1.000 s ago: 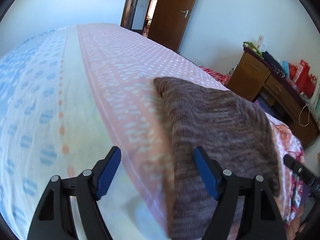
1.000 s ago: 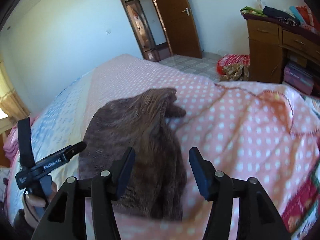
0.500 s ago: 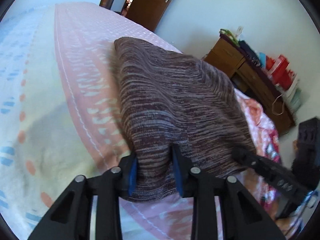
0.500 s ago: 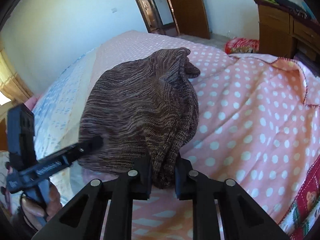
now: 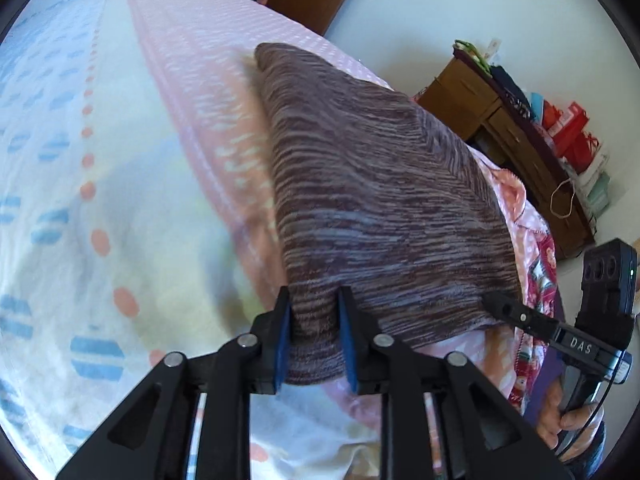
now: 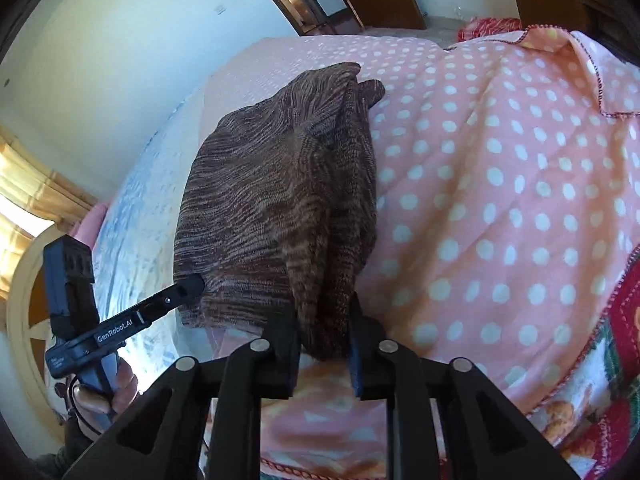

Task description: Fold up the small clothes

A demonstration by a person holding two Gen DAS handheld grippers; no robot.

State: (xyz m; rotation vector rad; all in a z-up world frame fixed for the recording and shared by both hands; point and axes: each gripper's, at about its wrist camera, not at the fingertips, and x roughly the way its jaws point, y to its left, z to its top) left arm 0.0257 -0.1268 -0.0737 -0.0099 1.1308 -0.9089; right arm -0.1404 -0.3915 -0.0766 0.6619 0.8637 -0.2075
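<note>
Left gripper (image 5: 313, 336): fingers drawn nearly together, blue pads (image 5: 282, 334) pressed against both faces of a bunched knit edge; seen side-on from the right wrist view as a dark bar (image 6: 120, 326) slanting up to the right.
Left hand (image 6: 106, 390): wrapped round the grip handle, low left.
Right gripper (image 6: 325, 326): fingers closed in, pinching a thick fold of the same knit.
Right hand (image 5: 568, 420): curled round its handle, bottom right.

Garment (image 5: 384, 200) on bed (image 5: 120, 160), dresser (image 5: 500, 120) right
</note>
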